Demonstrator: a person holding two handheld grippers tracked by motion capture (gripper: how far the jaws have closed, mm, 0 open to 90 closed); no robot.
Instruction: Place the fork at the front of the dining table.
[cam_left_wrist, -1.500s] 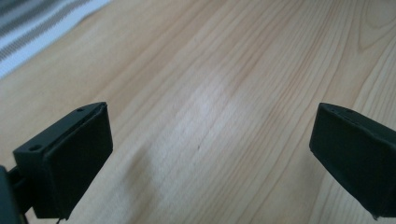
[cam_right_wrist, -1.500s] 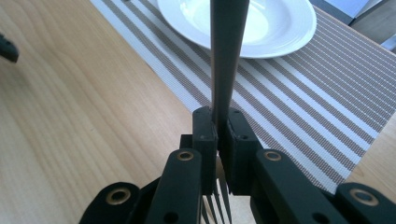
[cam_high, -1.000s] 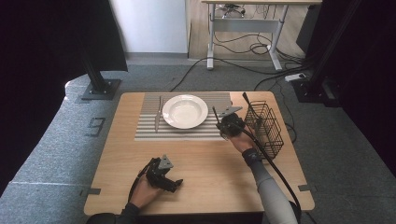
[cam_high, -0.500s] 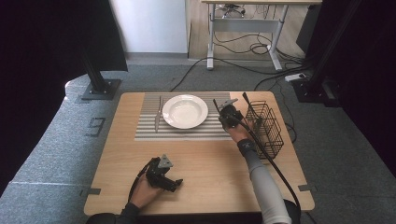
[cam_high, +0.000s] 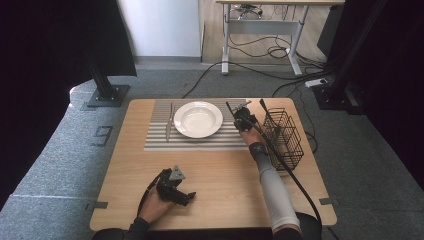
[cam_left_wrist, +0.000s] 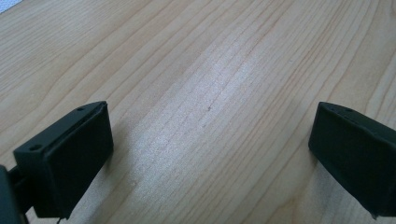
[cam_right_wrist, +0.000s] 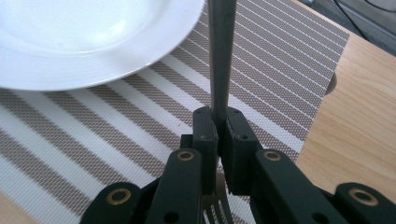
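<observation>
1. A person seated at a light wooden table (cam_high: 220, 170) works 2 hand-held black grippers, forearms coming in from the near edge.

2. The right gripper (cam_right_wrist: 218, 135) is clenched on the handle of a silver metal fork (cam_right_wrist: 219, 56); in the right gripper view the handle runs up and away between the 2 pressed jaws, and the tines show below them, near the camera.

3. Seen from above, the right gripper (cam_high: 243, 119) hangs over the right end of a brown-and-white striped placemat (cam_high: 165, 142), just beside the rim of a round white ceramic plate (cam_high: 198, 119) that sits on the middle of the mat.

4. A silver table knife (cam_high: 169, 122) lies on the placemat just left of the plate, blade lengthwise toward the far edge.

5. A black wire cutlery basket (cam_high: 285, 134) stands at the table's right side, just beyond the right hand, with a dark utensil handle sticking up from its far corner.

6. The left gripper (cam_high: 174, 186) rests low near the front edge, well apart from the mat; in the left gripper view its jaws stand wide and released over bare wood, nothing between them.
</observation>
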